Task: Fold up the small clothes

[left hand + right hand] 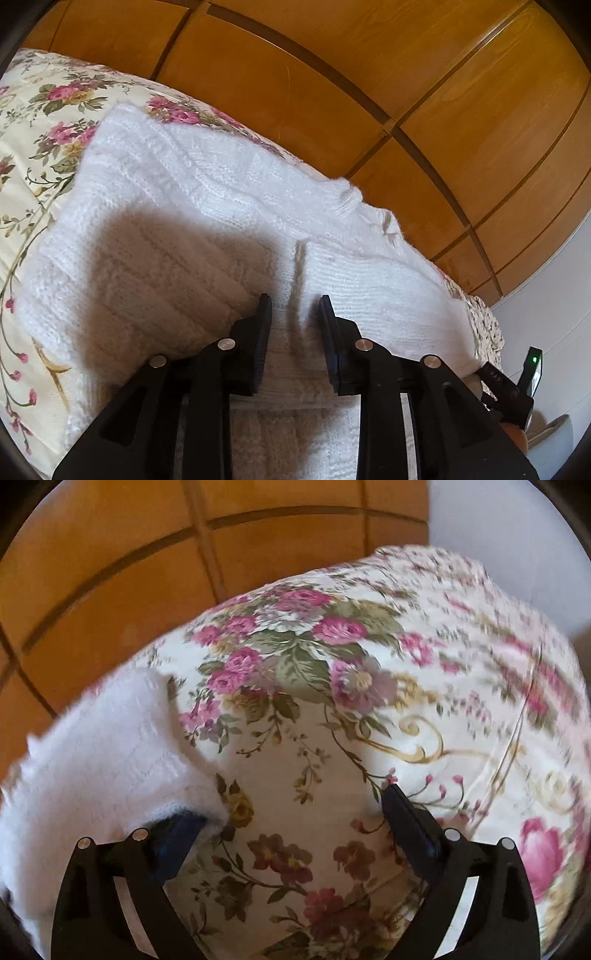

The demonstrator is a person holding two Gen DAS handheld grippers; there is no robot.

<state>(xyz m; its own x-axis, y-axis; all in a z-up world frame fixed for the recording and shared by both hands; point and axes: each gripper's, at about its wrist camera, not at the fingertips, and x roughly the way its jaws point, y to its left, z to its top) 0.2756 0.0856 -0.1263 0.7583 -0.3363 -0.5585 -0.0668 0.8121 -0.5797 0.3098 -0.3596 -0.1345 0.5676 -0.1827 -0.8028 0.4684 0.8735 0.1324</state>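
The white knitted garment [207, 229], apparently a small sweater or cardigan, lies spread on a floral bedspread [40, 122], directly ahead of and beneath the left gripper [294, 317]. The left gripper's jaws stand narrowly apart, angled down over the knit; a soft ridge of the wool runs forward between the two fingers, but the pads do not visibly press on it, so it reads as released rather than gripped. That posture suits a fold just laid down: a doubled layer with a visible edge sits immediately ahead of the fingertips, and the fabric rests flat without support. The gripper's shadow falls on the knit to the left of its fingers. In the right wrist view the right gripper [295, 812] has its jaws spread wide over bare bedspread, with nothing between them; the picture is somewhat blurred. One corner of the garment [110, 746] lies against the outer side of its left finger [177, 834], partly overlapping that finger, yet is not clamped. Judged from this, the right gripper is positioned beside the garment's edge to take the next portion for folding. A wooden panelled wardrobe [332, 74] stands beyond the bed, ahead of both grippers. The fold appears partly made; a risk is the loose knit snagging on a pad when either gripper moves away.
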